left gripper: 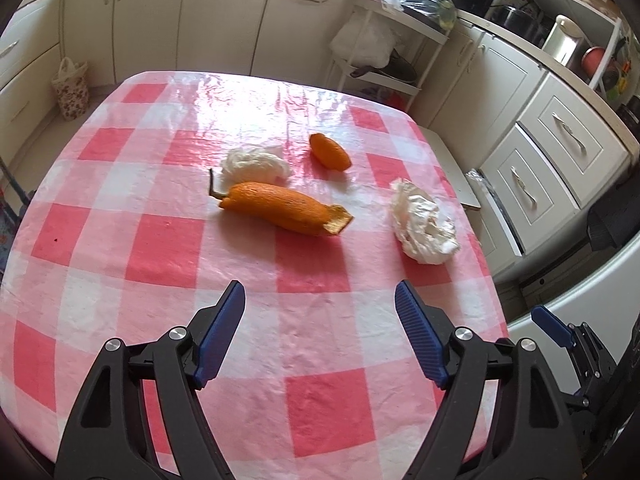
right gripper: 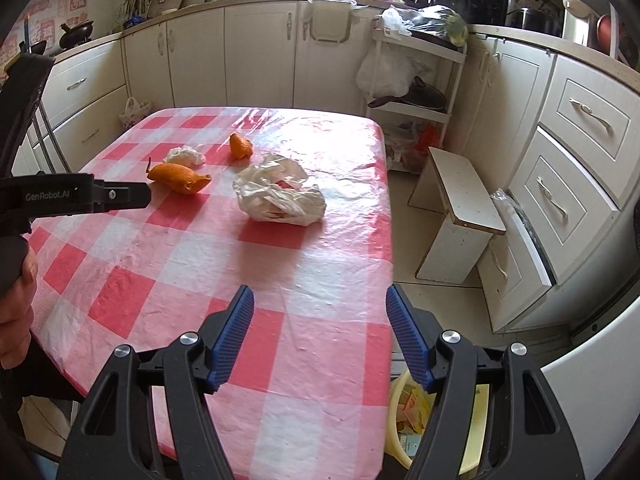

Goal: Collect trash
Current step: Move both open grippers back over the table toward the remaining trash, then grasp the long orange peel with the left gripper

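On the red-and-white checked table [left gripper: 168,256] lie a long orange peel with a stem [left gripper: 276,207], a smaller orange peel piece [left gripper: 329,151], a crumpled white tissue [left gripper: 256,166] and a crumpled white plastic bag [left gripper: 424,222]. The same show in the right wrist view: long peel [right gripper: 178,177], small peel [right gripper: 241,146], tissue [right gripper: 185,156], bag [right gripper: 280,196]. My left gripper [left gripper: 320,300] is open and empty, hovering short of the long peel. My right gripper [right gripper: 320,304] is open and empty over the table's near right edge, short of the bag.
A yellow bin [right gripper: 472,420] with scraps sits on the floor below the table's right edge. A white stool [right gripper: 456,208] stands right of the table. A wire rack [right gripper: 416,76] with bags and cream cabinets [right gripper: 580,152] line the room. The left gripper's body [right gripper: 72,198] reaches in from the left.
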`<state>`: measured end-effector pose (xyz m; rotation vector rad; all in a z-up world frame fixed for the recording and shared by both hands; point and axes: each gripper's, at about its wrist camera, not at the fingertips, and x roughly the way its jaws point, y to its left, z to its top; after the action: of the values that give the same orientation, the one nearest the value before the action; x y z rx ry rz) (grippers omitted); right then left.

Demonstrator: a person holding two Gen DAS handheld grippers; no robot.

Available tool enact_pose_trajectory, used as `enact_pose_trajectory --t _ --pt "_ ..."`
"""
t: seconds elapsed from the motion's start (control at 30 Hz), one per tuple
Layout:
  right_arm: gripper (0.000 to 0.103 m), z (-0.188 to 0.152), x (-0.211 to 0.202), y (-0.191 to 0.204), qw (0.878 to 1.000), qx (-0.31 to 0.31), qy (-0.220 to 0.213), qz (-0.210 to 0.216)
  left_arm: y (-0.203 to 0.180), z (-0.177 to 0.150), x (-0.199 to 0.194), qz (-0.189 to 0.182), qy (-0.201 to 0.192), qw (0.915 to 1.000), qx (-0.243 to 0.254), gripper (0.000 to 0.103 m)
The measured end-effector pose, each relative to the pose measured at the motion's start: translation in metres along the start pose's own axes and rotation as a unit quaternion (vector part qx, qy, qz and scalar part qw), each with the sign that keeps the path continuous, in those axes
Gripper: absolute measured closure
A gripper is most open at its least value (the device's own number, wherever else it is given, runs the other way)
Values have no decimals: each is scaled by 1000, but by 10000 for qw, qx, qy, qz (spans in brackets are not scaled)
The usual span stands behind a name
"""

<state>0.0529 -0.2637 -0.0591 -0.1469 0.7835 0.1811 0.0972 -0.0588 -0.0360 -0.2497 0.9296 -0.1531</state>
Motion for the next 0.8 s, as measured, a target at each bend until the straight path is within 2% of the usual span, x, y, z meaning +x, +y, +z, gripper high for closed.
enact_pose_trajectory --t 0.43,0.57,0.7,0.8 --pt "37 6 7 16 9998 -155 51 110 15 27 20 331 -21 9993 -159 28" --pt "37 7 9 21 9997 -197 61 155 14 39 35 599 33 9982 -28 28" --pt "34 9 11 24 9995 -223 64 191 14 48 52 656 159 9977 -93 28" --pt "33 9 12 26 9995 -235 64 196 8 55 66 884 203 9959 0 28"
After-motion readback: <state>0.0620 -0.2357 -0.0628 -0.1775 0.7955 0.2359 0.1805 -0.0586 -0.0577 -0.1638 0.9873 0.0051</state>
